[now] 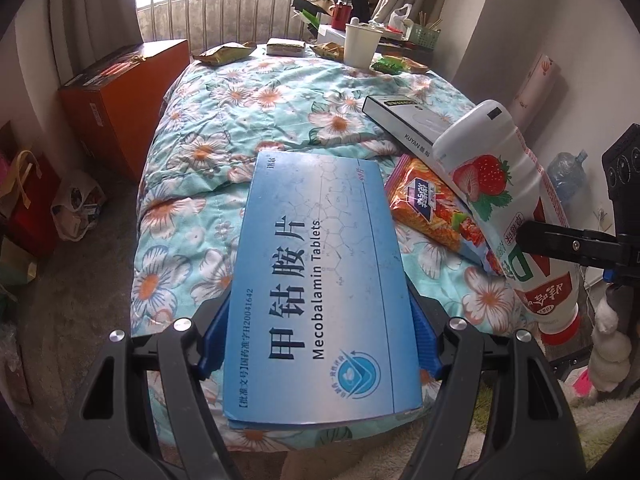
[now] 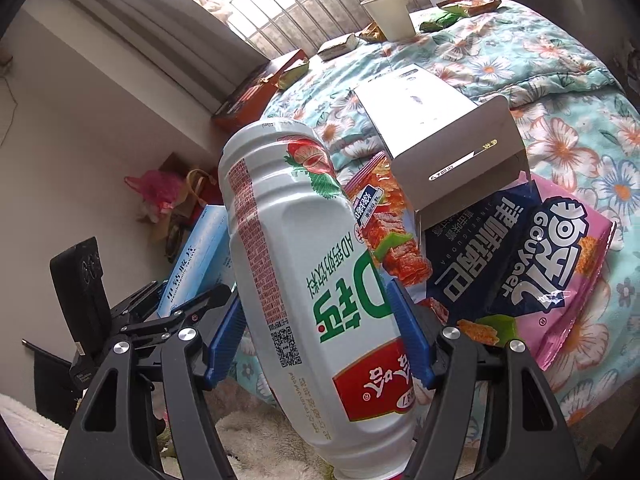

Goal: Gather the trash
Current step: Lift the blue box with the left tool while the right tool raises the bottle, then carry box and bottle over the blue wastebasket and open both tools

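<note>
A blue Mecobalamin tablet box (image 1: pixel 320 280) is sitting clamped flat between the blue pads of the left tool (image 1: pixel 320 354), jutting forward over the floral quilt (image 1: pixel 248 104) on the bed. The right tool (image 2: pixel 314 340) is gripping a white strawberry milk bottle (image 2: pixel 304 264) across its body, cap end toward the camera. Just beyond the bottle, snack bags (image 2: pixel 520 264) and a grey carton (image 2: pixel 448 140) are lying on the quilt; a paper cup (image 2: pixel 390 14) is standing far ahead. Judging by the holds, the smooth bottle risks sliding through the pads if tilted further, and the thin box may buckle and drop.
</note>
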`<action>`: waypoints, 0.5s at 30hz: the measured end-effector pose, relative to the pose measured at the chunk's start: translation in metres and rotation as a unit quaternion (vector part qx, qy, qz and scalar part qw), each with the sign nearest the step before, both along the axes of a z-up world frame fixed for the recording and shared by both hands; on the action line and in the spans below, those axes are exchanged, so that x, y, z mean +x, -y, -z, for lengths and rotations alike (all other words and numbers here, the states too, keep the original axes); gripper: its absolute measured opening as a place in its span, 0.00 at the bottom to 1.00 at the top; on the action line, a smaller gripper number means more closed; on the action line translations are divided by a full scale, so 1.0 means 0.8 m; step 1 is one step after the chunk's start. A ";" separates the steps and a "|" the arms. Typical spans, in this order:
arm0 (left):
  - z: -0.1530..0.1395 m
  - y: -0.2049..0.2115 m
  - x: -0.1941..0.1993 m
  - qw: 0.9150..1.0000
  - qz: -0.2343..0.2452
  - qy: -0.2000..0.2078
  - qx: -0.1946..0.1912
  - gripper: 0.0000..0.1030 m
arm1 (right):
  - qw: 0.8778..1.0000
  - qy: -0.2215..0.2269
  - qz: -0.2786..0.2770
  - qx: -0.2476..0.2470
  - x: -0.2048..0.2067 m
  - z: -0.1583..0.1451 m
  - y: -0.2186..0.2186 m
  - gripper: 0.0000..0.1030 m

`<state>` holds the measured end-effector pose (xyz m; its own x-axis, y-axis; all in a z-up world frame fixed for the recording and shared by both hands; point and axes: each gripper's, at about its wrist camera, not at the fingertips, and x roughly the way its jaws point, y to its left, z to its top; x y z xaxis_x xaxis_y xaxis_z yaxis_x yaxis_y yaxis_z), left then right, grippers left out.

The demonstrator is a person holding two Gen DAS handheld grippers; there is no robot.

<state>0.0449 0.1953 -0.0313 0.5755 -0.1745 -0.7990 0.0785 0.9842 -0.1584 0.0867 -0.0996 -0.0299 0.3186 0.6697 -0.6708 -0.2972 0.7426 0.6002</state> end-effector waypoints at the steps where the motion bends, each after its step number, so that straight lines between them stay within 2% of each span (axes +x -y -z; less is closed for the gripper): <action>1: -0.006 0.004 0.000 1.000 0.006 0.004 -0.005 0.67 | 1.000 0.006 0.002 0.005 -0.003 -0.005 0.005 0.65; 5: -0.037 0.026 0.000 0.999 0.035 0.033 -0.010 0.67 | 0.999 0.039 0.024 0.018 -0.017 -0.034 0.029 0.65; 8: -0.064 0.053 0.007 0.996 0.076 0.055 -0.004 0.67 | 0.996 0.065 0.052 0.038 -0.030 -0.059 0.064 0.65; 15: -0.123 0.155 0.035 0.978 0.181 0.106 0.007 0.67 | 0.979 0.115 0.156 0.068 -0.063 -0.095 0.174 0.65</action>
